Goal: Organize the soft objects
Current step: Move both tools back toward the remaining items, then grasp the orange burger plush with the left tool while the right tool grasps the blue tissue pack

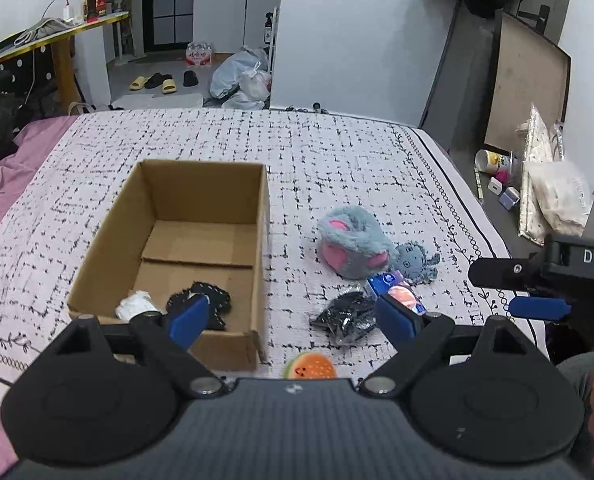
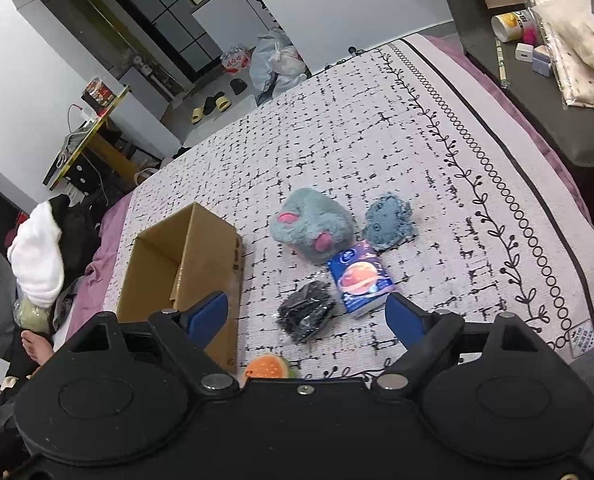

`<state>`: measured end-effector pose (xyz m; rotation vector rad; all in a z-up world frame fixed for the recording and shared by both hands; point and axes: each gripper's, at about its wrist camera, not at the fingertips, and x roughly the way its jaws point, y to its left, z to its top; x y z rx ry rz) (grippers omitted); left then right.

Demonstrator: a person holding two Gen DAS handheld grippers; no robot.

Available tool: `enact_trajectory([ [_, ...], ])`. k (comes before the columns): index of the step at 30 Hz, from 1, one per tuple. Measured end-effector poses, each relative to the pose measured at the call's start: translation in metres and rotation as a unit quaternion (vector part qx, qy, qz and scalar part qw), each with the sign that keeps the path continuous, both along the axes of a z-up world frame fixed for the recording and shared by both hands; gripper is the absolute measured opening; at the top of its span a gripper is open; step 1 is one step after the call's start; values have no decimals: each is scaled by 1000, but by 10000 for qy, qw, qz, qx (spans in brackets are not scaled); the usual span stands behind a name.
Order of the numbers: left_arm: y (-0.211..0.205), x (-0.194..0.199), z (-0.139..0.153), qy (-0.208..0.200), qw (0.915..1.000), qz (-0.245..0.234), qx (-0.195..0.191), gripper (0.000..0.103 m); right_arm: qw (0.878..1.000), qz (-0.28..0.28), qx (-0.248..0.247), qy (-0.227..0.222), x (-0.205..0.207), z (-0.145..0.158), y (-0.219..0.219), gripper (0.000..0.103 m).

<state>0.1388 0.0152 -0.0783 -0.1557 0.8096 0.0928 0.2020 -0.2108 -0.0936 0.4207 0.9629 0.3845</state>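
Observation:
A cardboard box (image 1: pixel 109 248) (image 2: pixel 201 240) stands open on the bed. A white roll (image 1: pixel 137 305) and a black lacy cloth (image 1: pixel 213 300) lie inside it. To its right lie a blue-grey plush (image 1: pixel 351 246) (image 2: pixel 311 226), a small blue octopus plush (image 1: pixel 415 260) (image 2: pixel 389 220), a blue tissue pack (image 1: pixel 401 290) (image 2: pixel 363 278), a black bagged item (image 1: pixel 347 316) (image 2: pixel 307 314) and an orange burger toy (image 1: pixel 311 366) (image 2: pixel 269 366). My left gripper (image 1: pixel 293 320) is open and empty above the box's near right corner. My right gripper (image 2: pixel 307 318) is open and empty above the black bag; it shows at the right edge of the left wrist view (image 1: pixel 537 288).
The bed has a white black-patterned cover (image 1: pixel 337 160) over a purple sheet (image 1: pixel 1 200). A dark side table (image 2: pixel 537 92) with a cup, small boxes and bagged bedding stands to the right. Bags and slippers lie on the far floor.

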Motion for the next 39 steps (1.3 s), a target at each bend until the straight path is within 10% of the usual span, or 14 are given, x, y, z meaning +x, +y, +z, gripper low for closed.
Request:
enact_trajectory([
  [39, -23, 13, -105, 574, 9977, -355, -8, 87, 9972, 267, -625, 319, 39, -74, 16, 82],
])
